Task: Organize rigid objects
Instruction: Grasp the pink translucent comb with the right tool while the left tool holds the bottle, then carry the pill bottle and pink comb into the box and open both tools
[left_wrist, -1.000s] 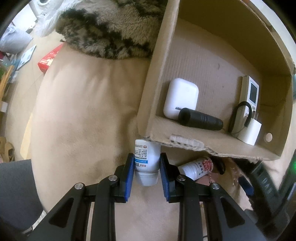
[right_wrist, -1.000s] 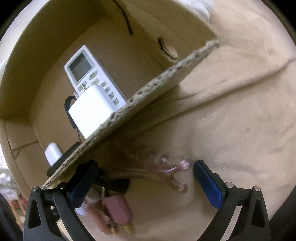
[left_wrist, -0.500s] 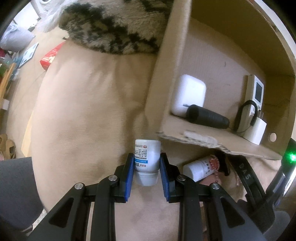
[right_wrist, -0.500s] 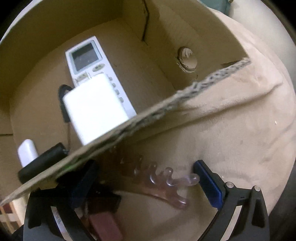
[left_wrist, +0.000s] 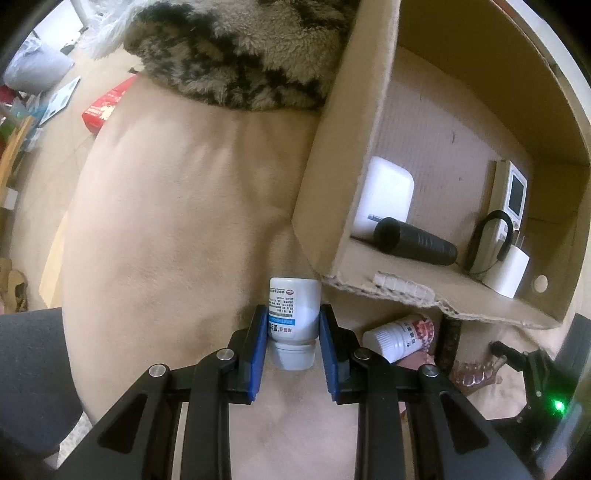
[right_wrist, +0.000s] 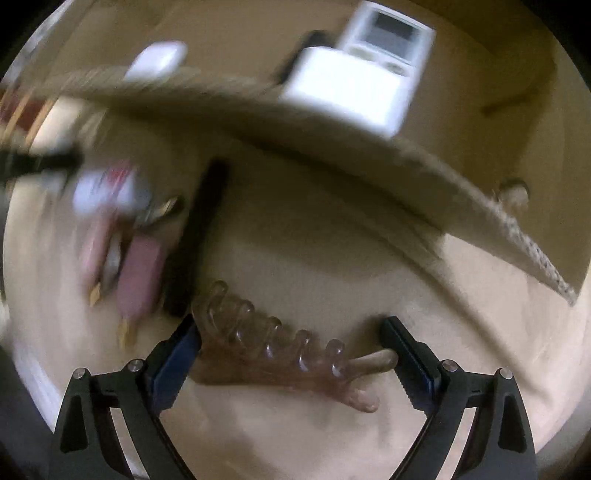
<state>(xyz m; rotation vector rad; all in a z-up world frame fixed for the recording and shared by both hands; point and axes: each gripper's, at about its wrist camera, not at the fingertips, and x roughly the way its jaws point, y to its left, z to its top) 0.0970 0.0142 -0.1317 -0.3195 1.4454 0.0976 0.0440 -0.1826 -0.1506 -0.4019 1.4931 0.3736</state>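
My left gripper (left_wrist: 293, 334) is shut on a white pill bottle (left_wrist: 293, 314) with a blue label, held just outside the near left corner of a cardboard box (left_wrist: 369, 280). The box holds a white case (left_wrist: 388, 192), a black cylinder (left_wrist: 413, 242), a white remote (left_wrist: 511, 195) and a white charger (left_wrist: 506, 271). My right gripper (right_wrist: 291, 347) is open, its jaws on either side of a translucent brown hair claw (right_wrist: 280, 354) on the beige cushion. The right wrist view is blurred.
A second white bottle (left_wrist: 397, 334) lies on the cushion (left_wrist: 177, 221) beside the box. Pink tubes (right_wrist: 138, 273) and a black bar (right_wrist: 199, 236) lie left of the claw. A spotted fleece (left_wrist: 240, 55) lies at the back. Floor clutter (left_wrist: 105, 105) sits far left.
The right gripper has swung round and come down over the hair claw, which now lies between its jaws. The left gripper, with the bottle, has drawn slightly away from the box.
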